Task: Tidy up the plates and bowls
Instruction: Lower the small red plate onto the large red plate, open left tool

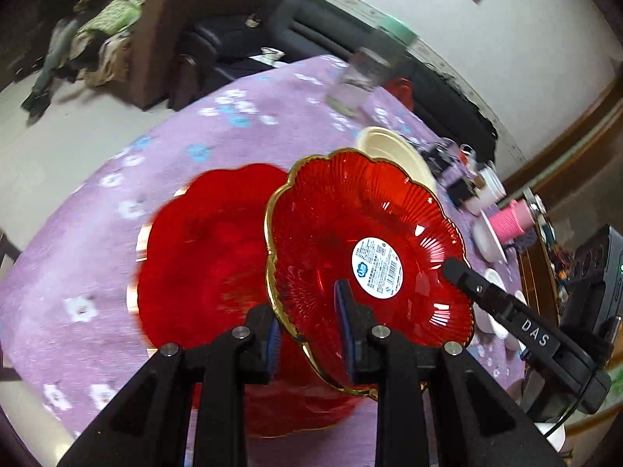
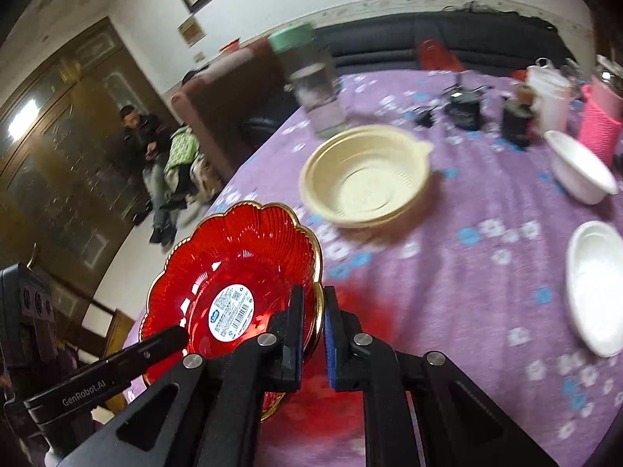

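The tabletop (image 2: 447,303) carries a second red plate (image 1: 202,272), a cream bowl (image 2: 366,183) and white bowls (image 2: 595,284). You hold the gold-rimmed red plate (image 1: 366,249) aloft over that second plate, left gripper (image 1: 311,330) and right gripper (image 2: 313,334) each clamped on its rim. Stacking step: lower it level, centred, then release.
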A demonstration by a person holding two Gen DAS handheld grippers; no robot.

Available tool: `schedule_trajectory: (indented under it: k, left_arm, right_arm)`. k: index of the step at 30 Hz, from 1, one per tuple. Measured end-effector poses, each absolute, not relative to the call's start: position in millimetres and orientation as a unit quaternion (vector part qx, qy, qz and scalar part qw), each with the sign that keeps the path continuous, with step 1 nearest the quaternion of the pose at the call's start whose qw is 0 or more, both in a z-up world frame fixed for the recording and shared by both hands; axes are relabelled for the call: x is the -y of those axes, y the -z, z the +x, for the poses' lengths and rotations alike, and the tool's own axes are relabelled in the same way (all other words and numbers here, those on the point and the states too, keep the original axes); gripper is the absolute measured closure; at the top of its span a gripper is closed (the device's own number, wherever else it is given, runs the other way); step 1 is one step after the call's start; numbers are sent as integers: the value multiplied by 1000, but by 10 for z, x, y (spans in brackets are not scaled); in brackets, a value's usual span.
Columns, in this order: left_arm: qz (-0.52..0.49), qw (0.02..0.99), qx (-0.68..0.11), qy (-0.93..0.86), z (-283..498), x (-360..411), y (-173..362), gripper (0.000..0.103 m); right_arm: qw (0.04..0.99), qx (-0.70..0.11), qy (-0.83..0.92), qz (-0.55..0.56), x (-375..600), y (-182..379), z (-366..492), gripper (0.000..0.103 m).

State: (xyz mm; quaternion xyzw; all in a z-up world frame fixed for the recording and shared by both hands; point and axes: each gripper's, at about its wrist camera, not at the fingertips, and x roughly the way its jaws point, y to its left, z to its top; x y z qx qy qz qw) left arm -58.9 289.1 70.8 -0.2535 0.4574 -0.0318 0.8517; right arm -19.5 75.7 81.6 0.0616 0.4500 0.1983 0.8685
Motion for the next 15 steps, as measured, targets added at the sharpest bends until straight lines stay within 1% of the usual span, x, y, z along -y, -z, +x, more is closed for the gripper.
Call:
schedule_trajectory:
  k: [9, 15]
  left_arm:
    - [-260, 838, -480, -1, -634, -3151, -372, 79]
    - [-230, 848, -477, -20, -631, -3095, -368, 78]
  right_arm:
    - [850, -487, -195, 45, -1082, -358, -143, 91]
    - [846, -495, -193, 44, -1127, -262, -134, 90]
